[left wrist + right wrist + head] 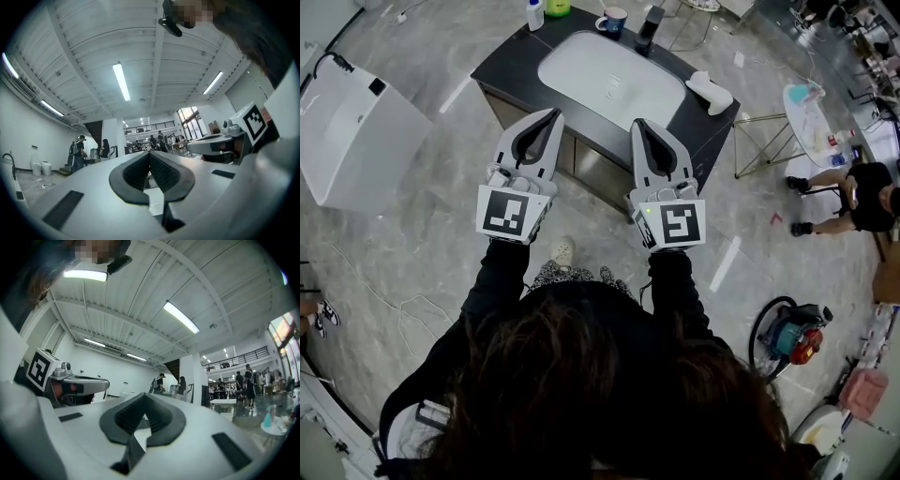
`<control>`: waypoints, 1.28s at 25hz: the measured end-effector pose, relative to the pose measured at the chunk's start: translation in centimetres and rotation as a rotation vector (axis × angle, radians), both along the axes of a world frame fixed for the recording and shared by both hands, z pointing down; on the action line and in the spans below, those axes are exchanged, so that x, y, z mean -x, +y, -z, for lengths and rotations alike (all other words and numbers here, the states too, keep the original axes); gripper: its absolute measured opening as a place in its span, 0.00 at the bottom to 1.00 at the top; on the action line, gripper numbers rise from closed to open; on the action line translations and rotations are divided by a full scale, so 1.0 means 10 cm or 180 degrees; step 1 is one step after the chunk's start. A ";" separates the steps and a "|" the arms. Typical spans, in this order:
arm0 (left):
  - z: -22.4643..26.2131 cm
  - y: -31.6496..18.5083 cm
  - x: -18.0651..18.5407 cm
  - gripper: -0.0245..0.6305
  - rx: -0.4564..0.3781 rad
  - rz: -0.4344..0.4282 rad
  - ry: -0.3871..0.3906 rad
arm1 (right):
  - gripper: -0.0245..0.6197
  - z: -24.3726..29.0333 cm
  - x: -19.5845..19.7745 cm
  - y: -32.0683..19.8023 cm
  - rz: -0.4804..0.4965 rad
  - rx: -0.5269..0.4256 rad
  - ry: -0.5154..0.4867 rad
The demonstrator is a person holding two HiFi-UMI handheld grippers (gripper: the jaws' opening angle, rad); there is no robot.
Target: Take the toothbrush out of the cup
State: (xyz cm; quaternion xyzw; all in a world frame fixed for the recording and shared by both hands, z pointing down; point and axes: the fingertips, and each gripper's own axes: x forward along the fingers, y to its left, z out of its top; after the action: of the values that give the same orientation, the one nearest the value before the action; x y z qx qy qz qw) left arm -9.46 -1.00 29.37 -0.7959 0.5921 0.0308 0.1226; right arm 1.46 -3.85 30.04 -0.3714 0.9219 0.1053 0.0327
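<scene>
A blue cup [613, 21] stands at the far edge of the dark counter [504, 64], behind the white basin [609, 80]. A thin pale handle, probably the toothbrush [603, 18], pokes out of the cup, too small to make out clearly. My left gripper [555, 113] and right gripper [637, 122] are held side by side over the counter's near edge, well short of the cup. Both are shut with nothing between the jaws. The left gripper [150, 153] and the right gripper [143, 395] point slightly upward at the ceiling and the far room.
On the counter are a white bottle [534, 14], a green bottle [558, 7], a black object [649, 28] and a white folded item [711, 91]. A white box [356, 131] stands left. A small table [811, 117], a seated person [862, 197] and a floor machine [792, 333] are right.
</scene>
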 end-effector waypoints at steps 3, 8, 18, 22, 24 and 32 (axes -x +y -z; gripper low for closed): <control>0.01 -0.17 0.16 0.05 0.0005 -0.0044 -0.0012 | 0.04 0.01 0.16 -0.16 -0.0033 0.0002 -0.0017; -0.02 -0.39 0.43 0.05 0.0008 -0.0099 0.0018 | 0.04 -0.02 0.42 -0.37 -0.0086 0.0006 0.0013; -0.13 -0.78 0.67 0.05 0.0076 -0.0194 0.0073 | 0.04 -0.11 0.60 -0.74 -0.0233 0.0090 0.0088; -0.17 -1.01 0.68 0.05 0.0105 -0.0175 0.0145 | 0.04 -0.13 0.58 -0.95 -0.0247 0.0089 0.0098; -0.20 -1.12 0.64 0.05 0.0136 -0.0178 0.0177 | 0.04 -0.15 0.55 -1.06 -0.0235 0.0100 0.0117; -0.17 -1.67 0.50 0.05 0.0145 -0.0155 0.0144 | 0.04 -0.07 0.49 -1.57 -0.0126 0.0068 0.0080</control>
State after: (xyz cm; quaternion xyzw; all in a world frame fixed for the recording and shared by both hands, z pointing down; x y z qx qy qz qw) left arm -14.47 -17.75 31.03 -0.8117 0.5757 0.0382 0.0902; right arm -3.40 -19.56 30.77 -0.3886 0.9158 0.1008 0.0150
